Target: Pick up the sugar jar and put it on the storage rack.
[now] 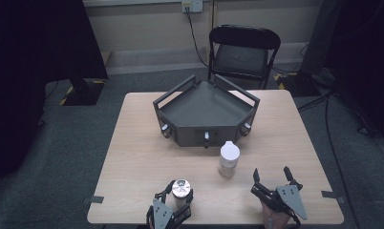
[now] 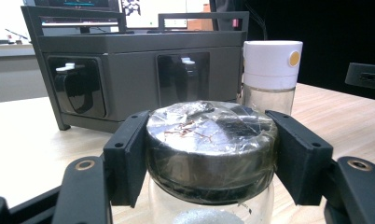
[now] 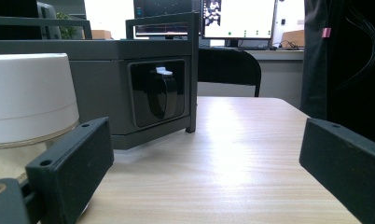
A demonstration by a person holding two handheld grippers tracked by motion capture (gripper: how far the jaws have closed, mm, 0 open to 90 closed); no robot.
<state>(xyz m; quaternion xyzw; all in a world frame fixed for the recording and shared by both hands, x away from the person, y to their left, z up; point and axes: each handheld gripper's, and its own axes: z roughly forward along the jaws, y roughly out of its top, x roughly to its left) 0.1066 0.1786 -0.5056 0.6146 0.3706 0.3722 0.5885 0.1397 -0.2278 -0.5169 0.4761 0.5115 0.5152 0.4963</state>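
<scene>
My left gripper (image 1: 179, 193) is clamped on the foil-capped jar's (image 2: 210, 140) lid near the desk's (image 1: 133, 157) front edge, right gripper (image 1: 272, 180) wide apart and empty beside the white-capped bottle (image 1: 229, 159); next looks like lifting it toward the grey tray (image 1: 205, 110).

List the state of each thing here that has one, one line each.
Left tongs: shut on the metal-lidded jar, jaws against its lid.
Metal-lidded jar: upright, lid on.
Right tongs: open, holding nothing.
White-capped jar: upright, cap on, free on the table.
Grey tray: empty.
Folding chair: unfolded, unoccupied.
</scene>
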